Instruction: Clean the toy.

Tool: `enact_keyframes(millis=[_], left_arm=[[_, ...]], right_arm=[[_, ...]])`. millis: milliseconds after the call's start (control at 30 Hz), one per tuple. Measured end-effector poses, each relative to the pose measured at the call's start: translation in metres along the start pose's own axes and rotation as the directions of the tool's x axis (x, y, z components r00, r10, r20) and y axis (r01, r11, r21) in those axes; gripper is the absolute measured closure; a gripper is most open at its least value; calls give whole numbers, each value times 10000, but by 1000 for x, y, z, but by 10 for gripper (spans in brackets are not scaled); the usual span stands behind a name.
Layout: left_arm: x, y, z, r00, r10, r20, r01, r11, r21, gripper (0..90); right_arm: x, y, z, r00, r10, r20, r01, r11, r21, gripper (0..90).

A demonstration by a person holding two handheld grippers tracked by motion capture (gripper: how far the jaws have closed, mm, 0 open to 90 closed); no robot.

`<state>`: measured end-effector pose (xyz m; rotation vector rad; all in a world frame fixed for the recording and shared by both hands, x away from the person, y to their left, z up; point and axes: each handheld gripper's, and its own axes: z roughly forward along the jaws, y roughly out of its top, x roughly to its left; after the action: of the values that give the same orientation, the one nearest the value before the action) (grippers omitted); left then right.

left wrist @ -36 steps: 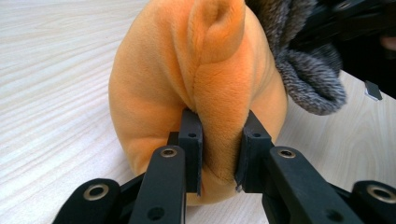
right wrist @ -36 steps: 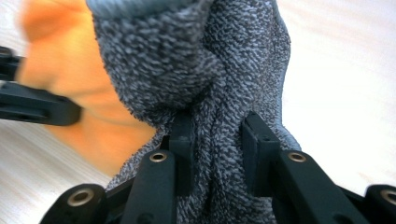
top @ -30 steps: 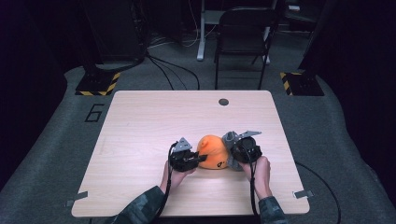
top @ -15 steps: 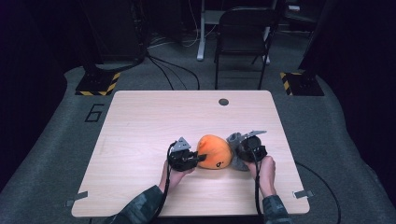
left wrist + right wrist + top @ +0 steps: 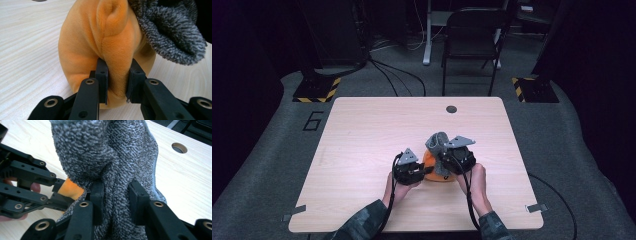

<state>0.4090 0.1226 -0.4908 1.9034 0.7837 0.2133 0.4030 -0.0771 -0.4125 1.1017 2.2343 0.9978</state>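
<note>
Grey sock half over the orange plush toy

Near the worktop's (image 5: pixel 362 120) front edge, the left gripper (image 5: pixel 411 169) pinches a fold of the orange plush toy (image 5: pixel 100 42). The right gripper (image 5: pixel 458 156) squeezes the grey sock (image 5: pixel 117 157), which sits on the toy's far side (the pull goes toward the left jaws).

A pale wood-grain table (image 5: pixel 362 145) stands on grey carpet, a round cable hole (image 5: pixel 451 109) near its far edge. An orange plush toy (image 5: pixel 435 170) rests on the tabletop toward the near side, a grey fuzzy cloth (image 5: pixel 437 142) draped over its far part. Grey tabs (image 5: pixel 537 208) project from the near corners.
</note>
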Motion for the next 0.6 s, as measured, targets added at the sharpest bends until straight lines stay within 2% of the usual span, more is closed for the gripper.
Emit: enact_keyframes(millis=[167, 233, 267, 400, 533, 600], left_arm=[[-1, 0, 0, 10000, -74, 23, 74, 10000, -16, 748], [0, 0, 0, 10000, 47, 39, -47, 10000, 13, 747], [-1, 0, 1, 10000, -86, 51, 86, 10000, -3, 747], [0, 0, 1, 9999, -70, 86, 70, 10000, -10, 747], [0, 0, 2, 9999, -62, 122, 62, 10000, 6, 746], [0, 0, 1, 9998, -51, 170, 50, 10000, 51, 746]], right_arm=[[-10, -5, -1, 9997, 241, 71, -243, 9993, 295, 686], [-16, -9, 0, 9991, 395, 141, -400, 9983, 428, 685], [-20, -12, 0, 9986, 501, 183, -510, 9970, 577, 685], [-35, -22, 3, 9951, 934, 321, -960, 9908, 951, 685], [-48, -32, 9, 9917, 1258, 269, -1282, 9839, 1243, 686], [-52, -36, 11, 9884, 1484, 325, -1515, 9781, 1425, 686]])
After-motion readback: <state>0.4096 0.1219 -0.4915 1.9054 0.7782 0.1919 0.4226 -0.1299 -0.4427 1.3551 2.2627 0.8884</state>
